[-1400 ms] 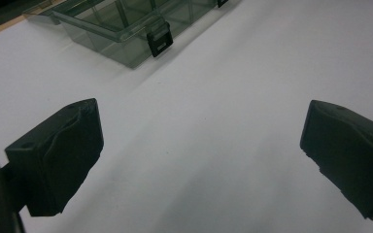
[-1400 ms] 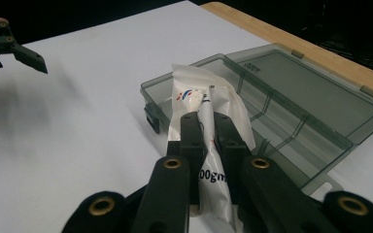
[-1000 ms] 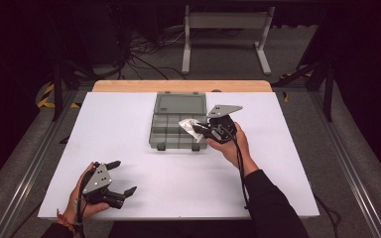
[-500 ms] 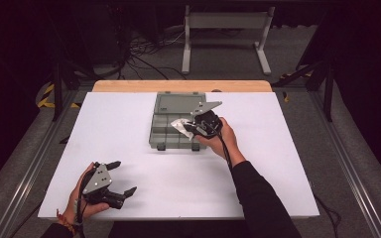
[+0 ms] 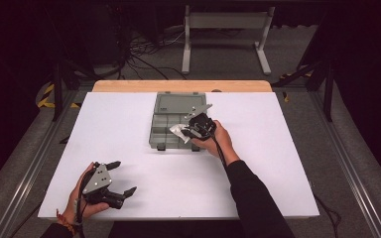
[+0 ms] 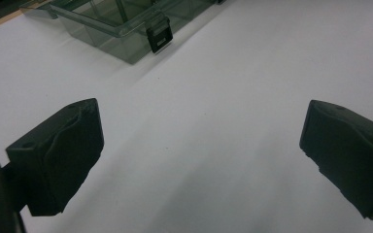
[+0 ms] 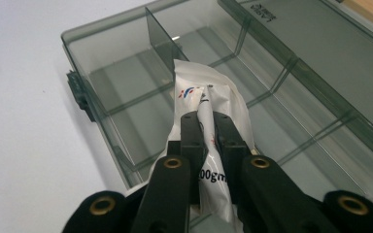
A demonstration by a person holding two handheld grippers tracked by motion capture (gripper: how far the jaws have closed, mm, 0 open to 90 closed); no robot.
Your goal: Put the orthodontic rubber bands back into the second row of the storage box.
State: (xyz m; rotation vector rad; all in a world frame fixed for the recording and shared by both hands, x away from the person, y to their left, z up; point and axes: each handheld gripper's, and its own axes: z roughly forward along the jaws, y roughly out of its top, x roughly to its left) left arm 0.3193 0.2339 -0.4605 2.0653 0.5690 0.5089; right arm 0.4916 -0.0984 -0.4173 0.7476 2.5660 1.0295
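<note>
- Over the open organiser box [image 5: 176, 121], the white packet [image 7: 209, 131] is held clenched in the right tool [image 7: 208, 127], which has been carried in and lowered; placement seems imminent.
- On the counter [image 5: 129, 124], the left tool [image 5: 121, 177] is kept released.

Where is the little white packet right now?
In the right gripper view, the white packet is pinched in the right tool, just over the open grey box. From the high view it sits mid-table, at the box's near right part.
</note>
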